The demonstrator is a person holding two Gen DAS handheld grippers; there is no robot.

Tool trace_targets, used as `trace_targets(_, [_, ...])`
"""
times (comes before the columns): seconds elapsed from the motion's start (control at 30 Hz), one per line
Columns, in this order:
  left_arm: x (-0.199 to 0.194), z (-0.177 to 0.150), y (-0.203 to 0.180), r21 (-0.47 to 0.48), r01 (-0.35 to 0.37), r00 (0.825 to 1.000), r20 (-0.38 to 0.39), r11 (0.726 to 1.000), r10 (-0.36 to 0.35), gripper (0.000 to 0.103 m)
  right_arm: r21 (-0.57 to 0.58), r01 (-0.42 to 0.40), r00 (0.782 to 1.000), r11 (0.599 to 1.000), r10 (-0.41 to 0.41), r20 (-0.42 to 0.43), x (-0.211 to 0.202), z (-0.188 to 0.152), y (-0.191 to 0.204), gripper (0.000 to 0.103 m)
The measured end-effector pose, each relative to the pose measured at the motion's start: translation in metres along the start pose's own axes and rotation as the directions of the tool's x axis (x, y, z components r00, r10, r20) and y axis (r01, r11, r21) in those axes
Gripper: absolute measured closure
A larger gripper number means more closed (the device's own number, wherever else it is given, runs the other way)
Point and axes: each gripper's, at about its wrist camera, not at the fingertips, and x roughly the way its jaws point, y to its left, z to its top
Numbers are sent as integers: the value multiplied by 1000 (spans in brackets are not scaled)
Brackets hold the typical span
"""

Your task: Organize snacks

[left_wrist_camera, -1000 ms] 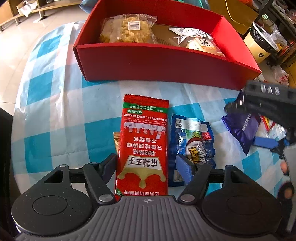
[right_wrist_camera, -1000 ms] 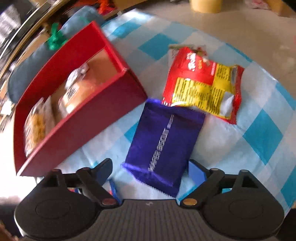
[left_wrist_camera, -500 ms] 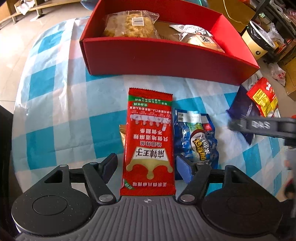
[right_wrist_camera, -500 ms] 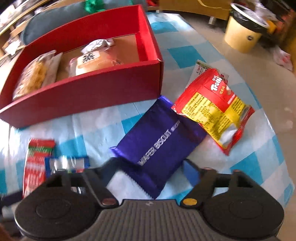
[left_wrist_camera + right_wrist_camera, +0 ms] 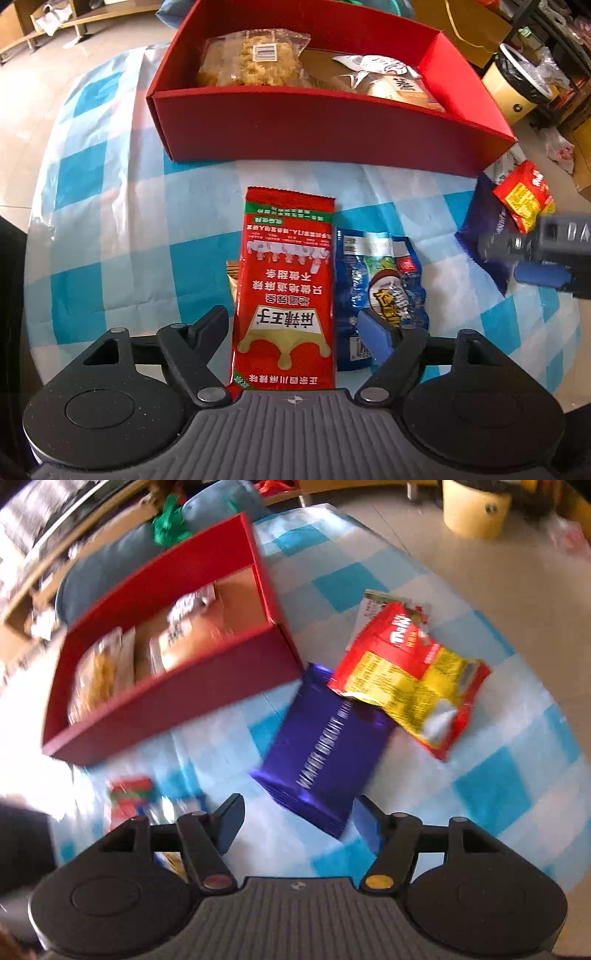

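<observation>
A long red snack packet [image 5: 288, 280] lies flat on the checked cloth between the fingers of my left gripper [image 5: 295, 332]. Its jaws are opening and neither pad touches the packet. The right finger hangs over a blue packet [image 5: 380, 280] beside it. In the blurred right wrist view, my right gripper [image 5: 299, 819] hovers over the near corner of a purple wafer packet [image 5: 328, 738]. These jaws are opening too, with the pads clear of the packet. A red-and-yellow packet [image 5: 410, 675] overlaps the wafer packet's far end. The red box [image 5: 332, 122] behind holds a clear bag of yellow snacks [image 5: 251, 62] and a bun packet [image 5: 388, 79].
A small gold packet [image 5: 231, 273] peeks out from under the red one. The round table's edge curves close on the left and right, with bare floor beyond. A yellow bin [image 5: 472, 509] stands on the floor past the table, and shelves and bags lie further off.
The left jaws have spread slightly around the red packet. The right wrist view has rolled and lifted a little. The right jaws stand closer together than a second ago.
</observation>
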Motion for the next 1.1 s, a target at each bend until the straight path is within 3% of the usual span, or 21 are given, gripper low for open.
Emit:
trace_targets(0.07, [2, -1, 0, -6, -16, 1000, 2, 1000, 16, 22, -75, 3, 1000, 997, -2, 23, -9, -7, 18, 44])
trace_targets(0.2, [3, 0, 2, -11, -78, 997, 30, 997, 78, 38, -195, -27, 1000, 980, 24, -14, -2, -26, 49, 44])
trace_targets(0.33, [1, 2, 9, -30, -56, 998, 21, 998, 57, 43, -260, -27, 999, 965, 19, -33, 8, -36, 65, 44])
trace_targets(0.6, [-19, 4, 28, -70, -30, 998, 57, 997, 34, 46, -310, -64, 996, 949, 41, -80, 16, -47, 75, 44])
trace_targets(0.77, [-24, 3, 35, -78, -53, 996, 72, 996, 58, 47, -297, -66, 994, 953, 38, -99, 24, -52, 81, 44])
trace_targets(1.1, [-15, -2, 52, -103, -80, 995, 46, 991, 85, 47, -374, -7, 997, 927, -21, -72, 34, -61, 104, 41])
